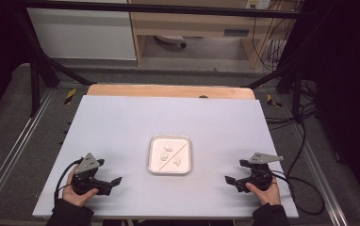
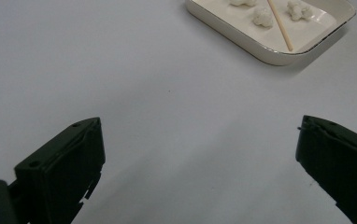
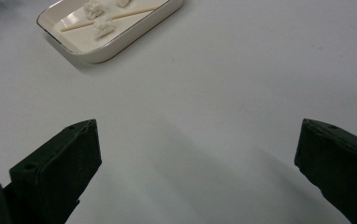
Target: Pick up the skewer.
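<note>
Seen from above: a pale grey table (image 1: 121, 127) with a small white rectangular tray (image 1: 153, 160) near its middle, a little toward the near edge. Inside the tray, three small white lumpy pieces (image 1: 168, 147), two on one side of a thin wooden stick (image 1: 174, 153) and one on the other. Stick lying slantwise across the tray floor, from one corner region toward the opposite one.

Left gripper (image 1: 118, 181) held low over the near left part of the table, well apart from the tray, pointing inward toward it. Jaws spread wide, nothing between them, only bare table beneath. In the left gripper view, tray (image 2: 256, 49) far ahead at upper right, stick (image 2: 279, 25) and white pieces (image 2: 262, 17) visible within.

Right gripper (image 1: 228, 179) mirrored at the near right, also well apart from the tray, pointing inward. Jaws likewise released and wide, empty. In the right gripper view, tray (image 3: 134, 37) far ahead at upper left.
</note>
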{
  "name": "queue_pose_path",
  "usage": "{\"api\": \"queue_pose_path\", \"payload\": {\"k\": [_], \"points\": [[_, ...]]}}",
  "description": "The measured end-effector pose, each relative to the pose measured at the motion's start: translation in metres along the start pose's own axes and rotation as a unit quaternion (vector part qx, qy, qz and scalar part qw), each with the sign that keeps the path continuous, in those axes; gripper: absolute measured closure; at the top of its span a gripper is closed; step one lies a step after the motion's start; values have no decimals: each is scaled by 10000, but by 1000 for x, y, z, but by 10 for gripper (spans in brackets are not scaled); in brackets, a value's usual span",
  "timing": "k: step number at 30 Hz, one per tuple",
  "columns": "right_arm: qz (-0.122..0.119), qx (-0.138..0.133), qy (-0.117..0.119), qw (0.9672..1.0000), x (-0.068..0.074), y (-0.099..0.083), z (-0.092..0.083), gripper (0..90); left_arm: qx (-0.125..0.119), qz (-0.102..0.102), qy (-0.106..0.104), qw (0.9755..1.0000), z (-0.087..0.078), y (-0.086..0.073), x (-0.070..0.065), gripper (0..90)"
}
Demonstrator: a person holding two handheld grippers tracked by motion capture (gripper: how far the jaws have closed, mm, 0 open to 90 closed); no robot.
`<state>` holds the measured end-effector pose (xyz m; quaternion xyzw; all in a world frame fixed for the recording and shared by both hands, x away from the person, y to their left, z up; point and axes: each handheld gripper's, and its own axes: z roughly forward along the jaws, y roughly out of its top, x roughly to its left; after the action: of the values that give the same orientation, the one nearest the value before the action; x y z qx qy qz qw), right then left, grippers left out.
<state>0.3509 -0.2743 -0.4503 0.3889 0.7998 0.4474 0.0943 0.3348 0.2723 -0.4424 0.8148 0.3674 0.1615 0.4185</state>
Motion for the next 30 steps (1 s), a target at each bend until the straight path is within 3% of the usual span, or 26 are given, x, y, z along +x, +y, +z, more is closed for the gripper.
{"api": "queue_pose_path", "payload": {"k": [30], "points": [[-53, 32, -6, 10000, 0, 0, 1, 7, 89, -12, 76, 9999, 8, 10, -7, 16]]}}
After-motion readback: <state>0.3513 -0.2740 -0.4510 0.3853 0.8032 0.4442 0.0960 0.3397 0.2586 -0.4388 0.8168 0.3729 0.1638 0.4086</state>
